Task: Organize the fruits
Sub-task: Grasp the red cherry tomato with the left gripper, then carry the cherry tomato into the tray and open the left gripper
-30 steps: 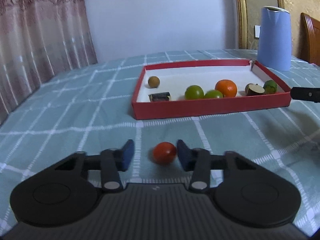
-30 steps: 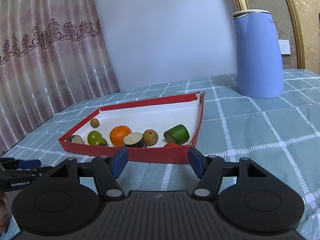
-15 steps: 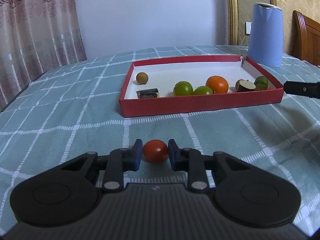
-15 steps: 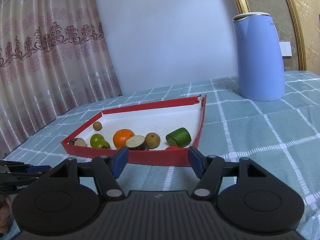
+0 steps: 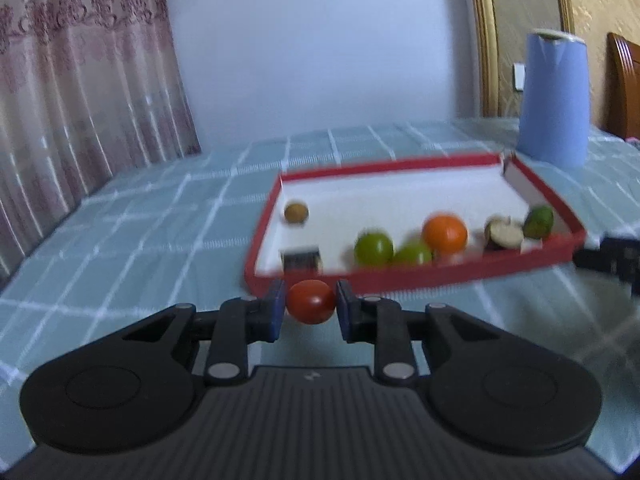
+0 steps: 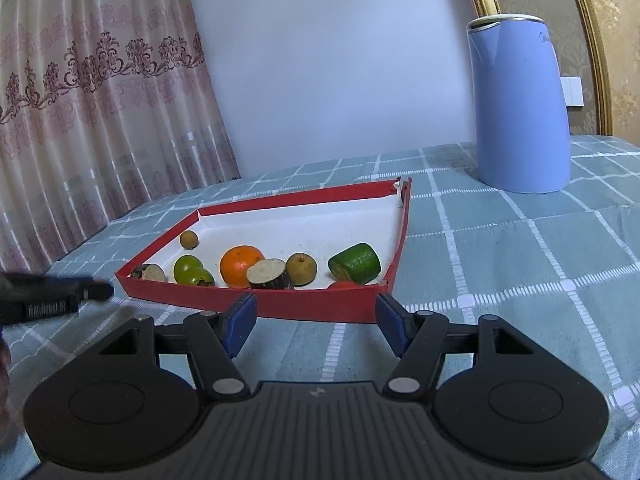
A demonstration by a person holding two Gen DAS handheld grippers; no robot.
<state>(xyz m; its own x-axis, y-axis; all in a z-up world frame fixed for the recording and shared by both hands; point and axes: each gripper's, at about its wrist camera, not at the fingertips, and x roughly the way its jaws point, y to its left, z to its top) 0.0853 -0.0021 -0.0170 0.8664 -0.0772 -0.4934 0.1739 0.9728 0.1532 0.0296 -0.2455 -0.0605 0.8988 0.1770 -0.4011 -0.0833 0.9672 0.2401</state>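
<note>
My left gripper [image 5: 311, 304] is shut on a small red tomato [image 5: 311, 301], held above the cloth just short of the near rim of the red tray [image 5: 400, 278]. Inside the tray lie an orange [image 5: 445, 233], two green fruits [image 5: 373, 247], a small brown fruit [image 5: 296, 212], a cut dark piece [image 5: 301, 258], another cut piece [image 5: 503, 234] and a green chunk [image 5: 539, 222]. In the right wrist view my right gripper [image 6: 312, 320] stands open and empty before the tray's near wall [image 6: 304, 304]; the orange [image 6: 241, 266] and green chunk [image 6: 355, 263] show beyond it.
A tall blue jug [image 6: 520, 108] stands on the checked teal cloth [image 6: 500, 264] behind the tray's right side. A curtain [image 6: 80, 120] hangs at the left. A wooden chair back [image 5: 624, 84] shows at the far right. The left gripper's dark tip [image 6: 56, 296] enters the right wrist view at the left.
The left gripper's jaws closed on the red tomato, then lifted it off the cloth and carried it toward the tray. The right gripper stayed in place, open.
</note>
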